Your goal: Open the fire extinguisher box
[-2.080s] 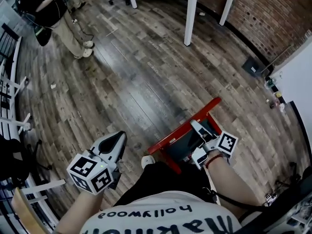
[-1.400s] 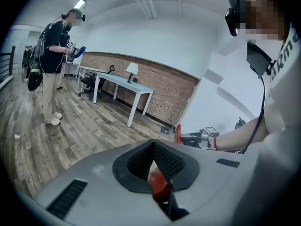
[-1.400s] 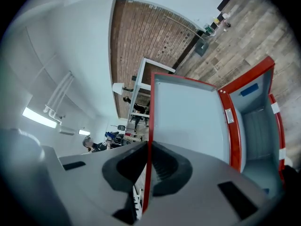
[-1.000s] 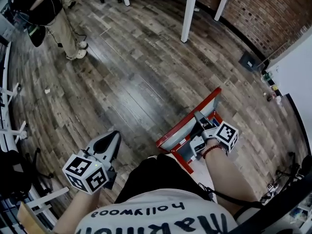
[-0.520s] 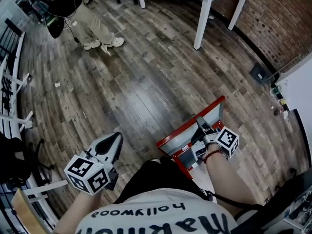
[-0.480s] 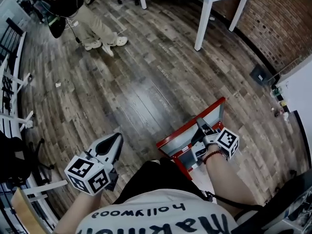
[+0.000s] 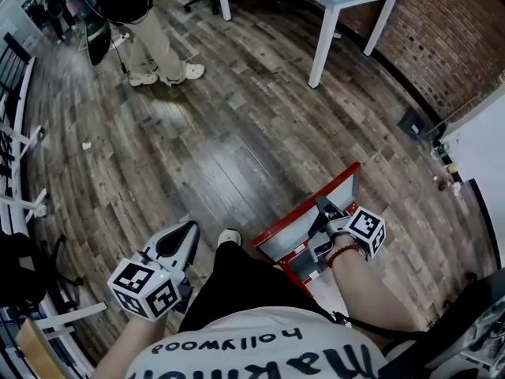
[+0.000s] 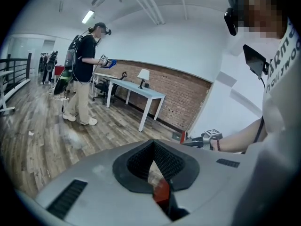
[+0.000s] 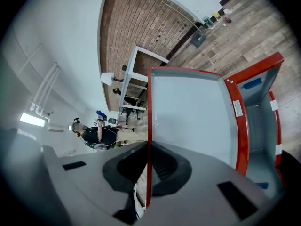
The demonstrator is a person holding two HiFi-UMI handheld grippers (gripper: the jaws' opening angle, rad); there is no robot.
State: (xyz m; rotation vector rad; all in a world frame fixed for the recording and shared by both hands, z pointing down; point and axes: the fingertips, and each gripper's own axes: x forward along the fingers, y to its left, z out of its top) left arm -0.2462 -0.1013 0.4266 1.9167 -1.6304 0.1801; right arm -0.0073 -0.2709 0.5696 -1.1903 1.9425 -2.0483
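While the fire extinguisher box (image 7: pixel 298 260) sits open on the wooden floor (image 7: pixel 237 133) by the person's right leg, the right tool (image 7: pixel 319 204) is clamped on the red edge of its door (image 9: pixel 188 112). The left tool (image 7: pixel 186 235) hangs well apart, jaws together on nothing.

Grey left gripper (image 7: pixel 188 229), right gripper (image 7: pixel 320 204) with marker cubes (image 7: pixel 146 288); white lettered T-shirt (image 7: pixel 260 354), red bracelet (image 7: pixel 341 253).
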